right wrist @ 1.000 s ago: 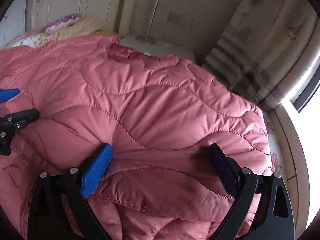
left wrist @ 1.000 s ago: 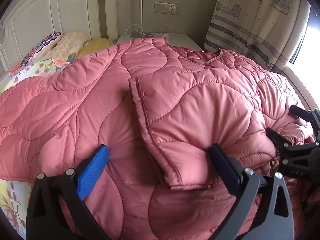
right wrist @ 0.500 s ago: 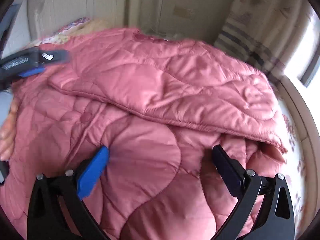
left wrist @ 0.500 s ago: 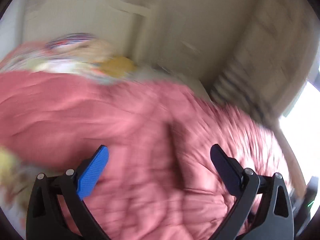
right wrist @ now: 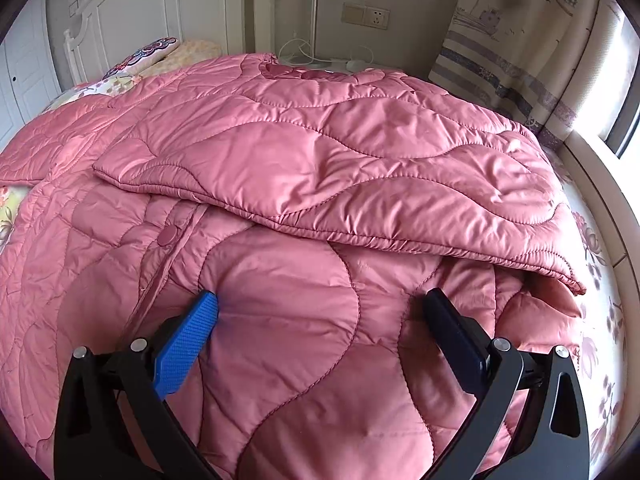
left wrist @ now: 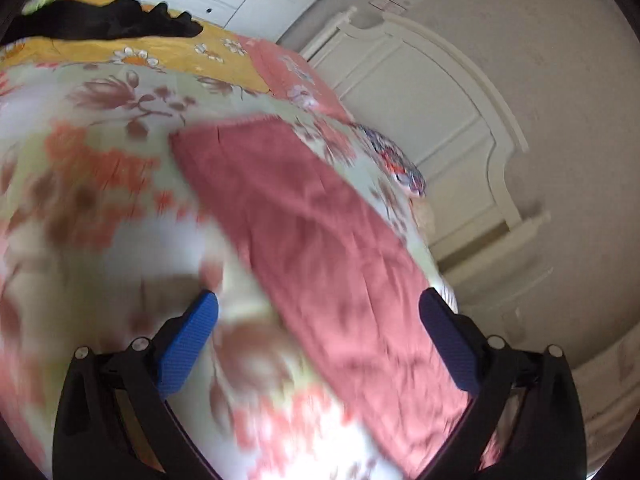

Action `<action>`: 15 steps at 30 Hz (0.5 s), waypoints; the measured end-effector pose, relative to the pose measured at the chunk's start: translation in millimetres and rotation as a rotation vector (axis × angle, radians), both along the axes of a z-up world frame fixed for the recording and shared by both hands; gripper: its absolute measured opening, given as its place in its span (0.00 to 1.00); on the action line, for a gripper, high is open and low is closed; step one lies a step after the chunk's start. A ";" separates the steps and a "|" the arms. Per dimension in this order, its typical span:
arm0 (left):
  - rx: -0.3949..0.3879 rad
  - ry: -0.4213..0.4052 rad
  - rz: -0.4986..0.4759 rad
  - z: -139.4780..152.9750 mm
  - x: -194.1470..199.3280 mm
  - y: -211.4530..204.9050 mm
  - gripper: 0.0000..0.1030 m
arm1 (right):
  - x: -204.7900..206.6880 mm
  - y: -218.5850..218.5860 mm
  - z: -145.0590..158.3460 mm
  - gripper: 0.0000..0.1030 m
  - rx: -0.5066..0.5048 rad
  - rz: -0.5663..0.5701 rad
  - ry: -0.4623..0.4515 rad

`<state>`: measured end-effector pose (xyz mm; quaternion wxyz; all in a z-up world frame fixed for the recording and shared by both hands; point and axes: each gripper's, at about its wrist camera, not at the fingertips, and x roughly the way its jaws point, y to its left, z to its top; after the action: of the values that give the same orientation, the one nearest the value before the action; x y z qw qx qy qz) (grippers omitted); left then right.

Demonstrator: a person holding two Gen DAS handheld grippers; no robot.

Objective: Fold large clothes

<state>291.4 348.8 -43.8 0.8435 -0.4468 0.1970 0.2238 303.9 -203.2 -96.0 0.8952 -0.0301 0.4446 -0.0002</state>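
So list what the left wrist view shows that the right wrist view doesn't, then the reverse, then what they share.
Left wrist only: the open left gripper, a yellow flowered cover with a black garment on it, all motion-blurred.

Right wrist only: the open right gripper, the pink quilted coat's folded-over sleeve, a wall socket, a sailboat curtain.

Both: the coat, the floral bedsheet, the white headboard.
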 end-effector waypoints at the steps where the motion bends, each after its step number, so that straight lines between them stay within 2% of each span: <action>1: -0.012 -0.005 -0.013 -0.5 5.2 6.0 0.41 | -0.1 -0.4 -0.1 0.96 0.002 0.000 0.001; 2: -0.033 0.011 -0.032 -1.9 10.7 8.8 0.18 | -0.2 -0.8 -0.1 0.96 0.004 0.001 0.001; 3: -0.051 0.027 -0.037 -3.3 14.1 10.5 0.09 | -0.3 -1.1 -0.1 0.96 0.007 0.001 0.001; 4: -0.052 0.019 -0.021 0.3 11.9 7.9 0.08 | -0.6 -1.1 -0.1 0.96 0.008 0.001 0.002; 6: 0.016 -0.038 0.021 22.3 -2.0 -17.2 0.07 | -1.0 -1.2 0.4 0.96 0.009 -0.001 -0.002; 9: 0.099 -0.150 -0.032 62.9 -4.8 -83.9 0.07 | -4.0 -3.7 3.3 0.96 0.020 -0.015 -0.026; 12: 0.226 -0.232 -0.242 97.6 10.0 -185.3 0.09 | -10.2 -13.4 10.3 0.95 0.064 -0.054 -0.077; 14: 0.317 -0.261 -0.456 106.2 24.0 -264.6 0.13 | -16.4 -24.3 16.2 0.95 0.118 -0.086 -0.122; 15: 0.336 -0.259 -0.567 103.1 31.4 -296.8 0.27 | -21.9 -33.6 20.3 0.95 0.157 -0.125 -0.162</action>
<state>322.8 52.0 59.2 0.9517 -0.2540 0.1653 -0.0486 281.9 -236.7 -75.8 0.9260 0.0678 0.3706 -0.0235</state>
